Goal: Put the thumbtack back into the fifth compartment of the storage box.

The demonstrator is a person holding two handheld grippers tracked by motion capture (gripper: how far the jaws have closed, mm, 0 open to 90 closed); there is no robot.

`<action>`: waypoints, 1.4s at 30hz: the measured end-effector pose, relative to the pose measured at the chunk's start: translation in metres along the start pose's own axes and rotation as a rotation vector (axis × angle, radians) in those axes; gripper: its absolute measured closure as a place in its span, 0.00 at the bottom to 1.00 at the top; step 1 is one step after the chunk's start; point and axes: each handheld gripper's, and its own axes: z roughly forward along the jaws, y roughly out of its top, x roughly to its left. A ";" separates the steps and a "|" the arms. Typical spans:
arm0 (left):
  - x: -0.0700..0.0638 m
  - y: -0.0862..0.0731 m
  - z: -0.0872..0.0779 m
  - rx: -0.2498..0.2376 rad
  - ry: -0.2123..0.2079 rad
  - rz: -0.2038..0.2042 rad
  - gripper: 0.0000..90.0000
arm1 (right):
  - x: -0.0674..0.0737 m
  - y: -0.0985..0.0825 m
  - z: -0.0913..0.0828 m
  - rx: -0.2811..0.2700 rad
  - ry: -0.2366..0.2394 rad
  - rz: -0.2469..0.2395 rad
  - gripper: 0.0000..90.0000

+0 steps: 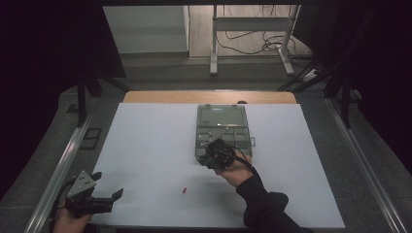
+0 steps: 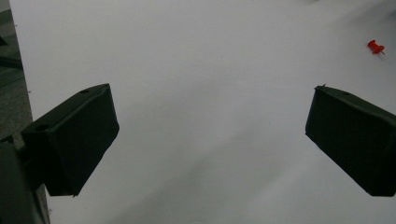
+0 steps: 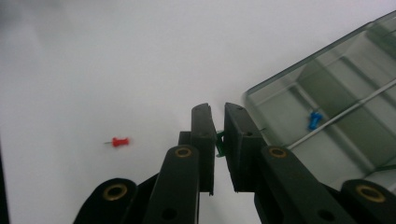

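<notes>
Green pushpin [image 3: 219, 142] pinched between pads of right gripper [image 3: 218, 122], just beside near corner of clear compartment box [image 3: 327, 116]. Left gripper [image 2: 210, 135] spread wide at sheet's near-left corner; red pushpin [image 1: 184, 191] loose near front edge.

Red pushpin [image 1: 184, 191] loose on white tabletop [image 1: 145, 160]; blue pushpin [image 3: 315, 119] inside box.

A green pushpin [image 3: 219, 142], red pushpin [image 3: 120, 142] centre-left, blue pushpin [image 3: 315, 119] in a clear grey-green box [image 3: 280, 81] upper right, on a white table [image 3: 116, 56].
</notes>
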 end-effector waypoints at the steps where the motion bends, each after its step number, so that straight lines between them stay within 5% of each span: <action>1: 0.000 0.000 0.000 0.000 0.000 0.000 0.03 | -0.002 0.001 0.000 0.002 -0.005 0.007 0.92; 20: 0.000 0.000 0.000 0.000 -0.001 0.002 0.03 | -0.032 0.018 0.017 0.017 -0.093 0.020 0.92; 42: 0.000 0.000 0.000 0.001 -0.002 0.002 0.03 | -0.046 0.022 0.033 0.035 -0.106 0.048 0.86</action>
